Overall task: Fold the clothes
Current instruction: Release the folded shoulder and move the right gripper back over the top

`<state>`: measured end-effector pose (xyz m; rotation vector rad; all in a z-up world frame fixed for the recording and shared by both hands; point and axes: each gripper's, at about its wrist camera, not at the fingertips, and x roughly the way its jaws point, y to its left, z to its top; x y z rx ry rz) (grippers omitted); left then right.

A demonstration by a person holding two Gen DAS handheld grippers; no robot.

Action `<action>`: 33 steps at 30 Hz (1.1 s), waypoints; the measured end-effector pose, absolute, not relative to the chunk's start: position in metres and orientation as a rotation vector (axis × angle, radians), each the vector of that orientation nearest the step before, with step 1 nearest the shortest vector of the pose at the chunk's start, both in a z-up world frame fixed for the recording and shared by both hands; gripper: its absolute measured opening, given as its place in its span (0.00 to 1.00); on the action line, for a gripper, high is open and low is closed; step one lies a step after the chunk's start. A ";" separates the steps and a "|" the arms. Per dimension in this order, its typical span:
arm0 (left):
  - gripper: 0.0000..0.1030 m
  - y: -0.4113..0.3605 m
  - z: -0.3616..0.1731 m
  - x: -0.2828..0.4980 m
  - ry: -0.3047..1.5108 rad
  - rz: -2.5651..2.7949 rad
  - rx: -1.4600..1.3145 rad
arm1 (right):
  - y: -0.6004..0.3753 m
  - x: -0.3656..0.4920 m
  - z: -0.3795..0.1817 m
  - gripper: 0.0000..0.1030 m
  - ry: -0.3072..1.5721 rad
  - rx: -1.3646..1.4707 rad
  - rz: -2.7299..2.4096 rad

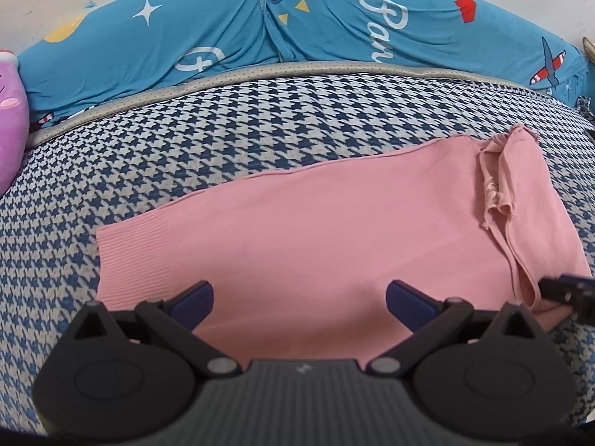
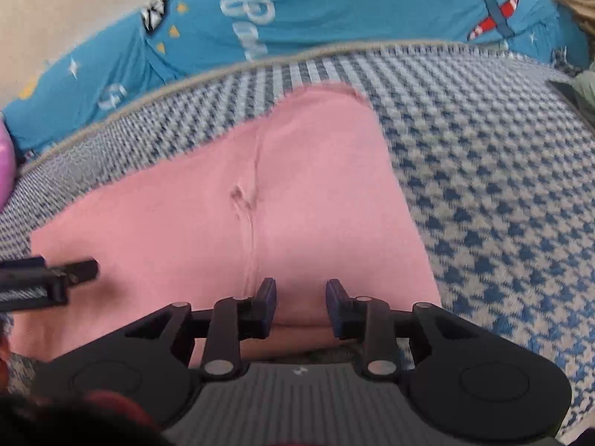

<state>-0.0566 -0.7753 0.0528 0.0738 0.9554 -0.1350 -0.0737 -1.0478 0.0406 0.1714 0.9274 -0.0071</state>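
A pink knit garment (image 1: 334,230) lies flat on the blue-and-white houndstooth cover (image 1: 186,141), already doubled into a long narrow band. In the left wrist view its long axis runs from the ribbed hem (image 1: 130,256) at lower left to the frayed neckline or armhole (image 1: 498,193) at upper right.

The left gripper (image 1: 299,295) hovers just over the near long edge, about midway along the band, with its jaws spread wide and nothing between them. The right gripper (image 2: 301,297) sits over the near edge at the neckline end, and the seam (image 2: 253,223) runs straight up the frame from its left finger. Its jaws stand apart with only a narrow gap. Pink cloth shows in that gap, but I cannot tell whether it is pinched or merely beneath.

Both tools therefore face across the short axis, side by side along the same near edge, the right one nearer the neckline and the left nearer the hem. Any further fold along the length would, I judge, carry one end toward the other. Whether this band is a finished fold or a halfway one, the views do not settle.

A turquoise printed bolster (image 1: 260,29) lies beyond, and a pink plush toy (image 1: 11,119) sits at far left.
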 end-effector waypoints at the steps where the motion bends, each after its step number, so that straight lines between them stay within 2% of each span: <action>1: 1.00 -0.774 0.053 -0.056 0.958 -0.132 0.072 | -1.048 -0.073 0.039 0.30 0.937 0.169 -0.011; 13: 1.00 -0.763 0.050 -0.056 0.957 -0.095 0.071 | -1.033 -0.077 0.059 0.30 0.823 0.197 0.059; 33: 1.00 -0.743 0.049 -0.059 0.954 -0.013 0.050 | -0.991 -0.068 0.049 0.31 0.875 0.173 0.143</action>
